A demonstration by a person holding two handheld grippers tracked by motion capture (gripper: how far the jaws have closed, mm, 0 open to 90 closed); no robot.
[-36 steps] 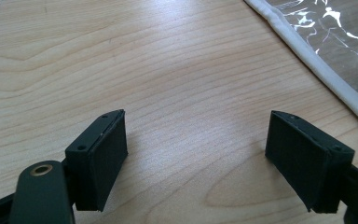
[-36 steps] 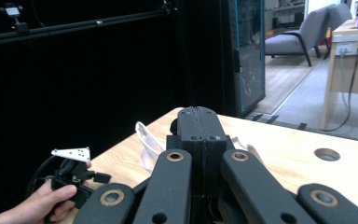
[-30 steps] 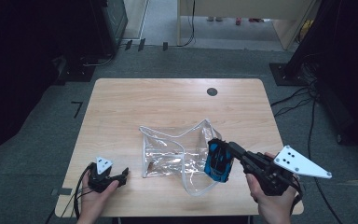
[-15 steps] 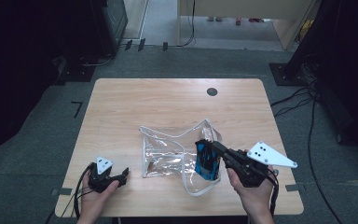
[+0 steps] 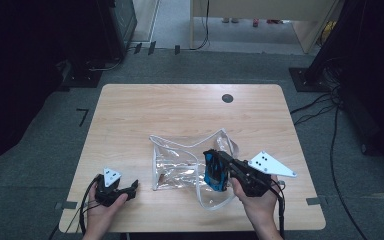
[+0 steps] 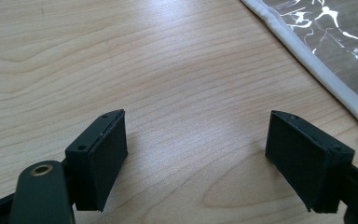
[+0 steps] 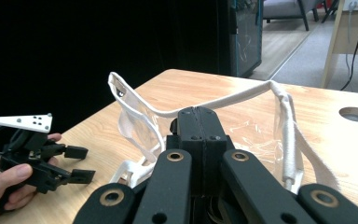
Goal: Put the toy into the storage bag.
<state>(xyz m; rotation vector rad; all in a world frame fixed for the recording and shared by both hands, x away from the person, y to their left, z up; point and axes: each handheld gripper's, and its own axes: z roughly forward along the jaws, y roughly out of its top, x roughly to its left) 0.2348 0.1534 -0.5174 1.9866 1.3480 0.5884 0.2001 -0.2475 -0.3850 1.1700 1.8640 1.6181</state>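
The left gripper (image 5: 130, 187) rests on the counter (image 5: 145, 110) just left of the clear bag (image 5: 180, 167), its jaws spread apart with nothing but bare wood between them; the bag's white trimmed edge (image 6: 317, 74) lies just beyond its reach. So that hand has no part in the work yet, as far as I can judge.

The clear bag sits near the front middle of the counter, its mouth propped open toward the right and its white strap (image 7: 286, 140) looping up. Inside I can make out creased plastic and a small dark speck, though what that is I cannot tell.

At the bag's right side, the right gripper (image 5: 215, 170) is clamped shut on a blue object (image 5: 214, 172), holding it right at the bag's opening. I'd say the packing is midway: the blue object is brought to the mouth but not yet let go inside.
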